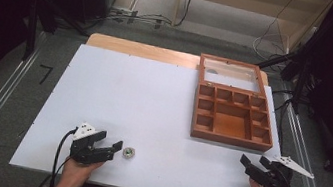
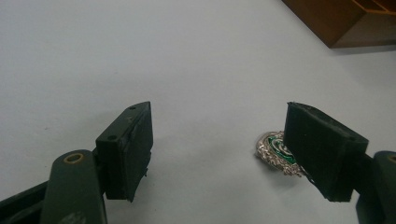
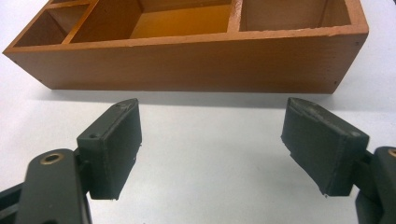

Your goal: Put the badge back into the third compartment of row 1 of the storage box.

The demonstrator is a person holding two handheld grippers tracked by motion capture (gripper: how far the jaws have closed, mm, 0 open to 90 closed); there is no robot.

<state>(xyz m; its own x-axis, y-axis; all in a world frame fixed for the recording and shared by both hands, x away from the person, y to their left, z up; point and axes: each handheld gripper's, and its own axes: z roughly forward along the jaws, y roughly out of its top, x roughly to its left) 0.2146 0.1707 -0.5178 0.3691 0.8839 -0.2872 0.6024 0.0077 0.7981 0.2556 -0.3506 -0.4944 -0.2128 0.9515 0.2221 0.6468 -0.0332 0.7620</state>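
Nothing grabbed yet, early stage by my read. My left gripper (image 1: 113, 147) sits low at the near edge of the bench (image 1: 143, 100), fingers (image 2: 126, 149) spread wide apart with nothing between them. The thing I'm after looks like a small round brooch (image 1: 129, 153), silver rim with a green centre, lying flat on the bench just beside the left gripper's tips. In the left gripper view the brooch (image 2: 275, 151) is partly tucked behind the right-hand finger, not centred in the gap, so I judge the gripper needs a shift sideways before it can close. My right gripper (image 1: 253, 167) hovers near the front right corner of the bench, fingers (image 3: 112, 144) also wide apart, empty. It points at the wooden box (image 1: 232, 115), which stands open on the right side of the bench, lid tipped back, with small compartments around one big middle one. All compartments I can see look empty; the right gripper view shows the box (image 3: 196, 65) front wall close ahead and bare bottoms inside. My guess at the job: brooch goes into the box. Done so far: box open, brooch approached. Left: line up, clamp, lift, carry across, drop in a compartment.
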